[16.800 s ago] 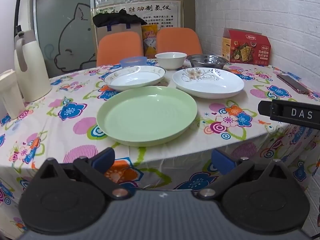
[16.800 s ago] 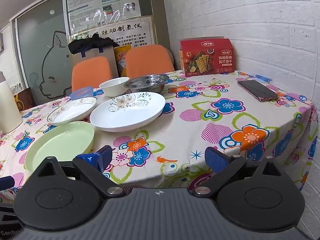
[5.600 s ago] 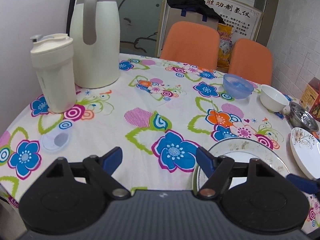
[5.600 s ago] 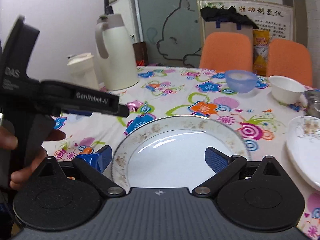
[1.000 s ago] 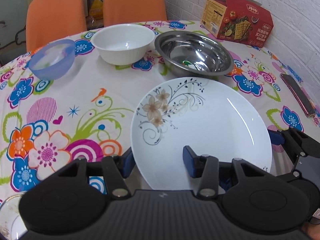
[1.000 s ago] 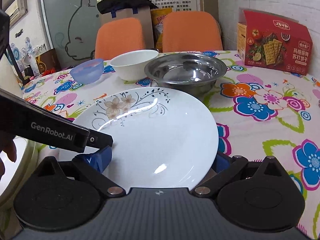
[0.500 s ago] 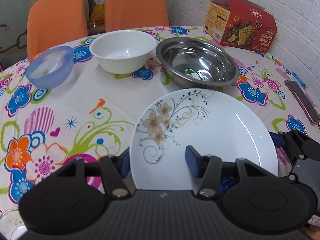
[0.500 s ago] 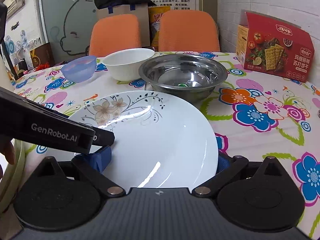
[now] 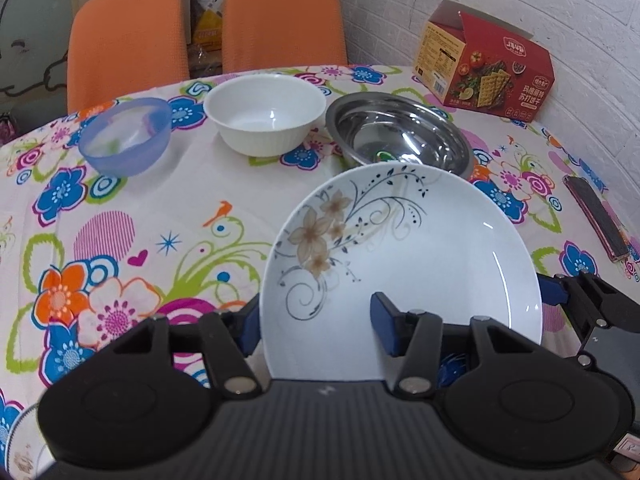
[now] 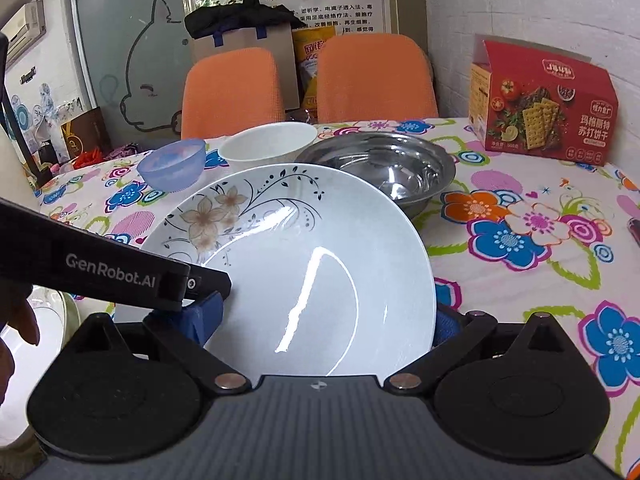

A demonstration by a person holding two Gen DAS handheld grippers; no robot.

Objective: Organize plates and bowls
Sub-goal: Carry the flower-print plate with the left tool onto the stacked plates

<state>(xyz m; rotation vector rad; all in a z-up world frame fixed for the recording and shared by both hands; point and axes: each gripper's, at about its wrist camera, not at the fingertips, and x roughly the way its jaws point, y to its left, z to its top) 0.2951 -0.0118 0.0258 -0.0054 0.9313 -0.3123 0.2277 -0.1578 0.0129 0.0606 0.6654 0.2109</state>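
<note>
A white plate with a brown flower print (image 9: pixel 420 248) (image 10: pixel 312 264) is off the flowered tablecloth and tilted, its far rim overlapping the steel bowl (image 9: pixel 400 136) (image 10: pixel 384 164). My left gripper (image 9: pixel 316 320) has narrowed onto the plate's left rim, one finger outside and one on the inner face; the right wrist view shows it from the side (image 10: pixel 208 280). My right gripper (image 10: pixel 320 320) is spread wide under the plate's near right edge, and the rim lies over its right pad. A white bowl (image 9: pixel 264 120) and a blue bowl (image 9: pixel 124 136) stand behind.
A red cracker box (image 9: pixel 484 68) stands by the brick wall and a phone (image 9: pixel 596 216) lies near the table's right edge. Two orange chairs (image 9: pixel 128 36) are behind the table. Another plate's rim (image 10: pixel 60 312) shows at the left, beside a person's hand (image 10: pixel 16 328).
The flowered plate has come up off the cloth and tilted, its far rim now in front of the steel bowl. Both grippers rose with it, with finger spacing unchanged.
</note>
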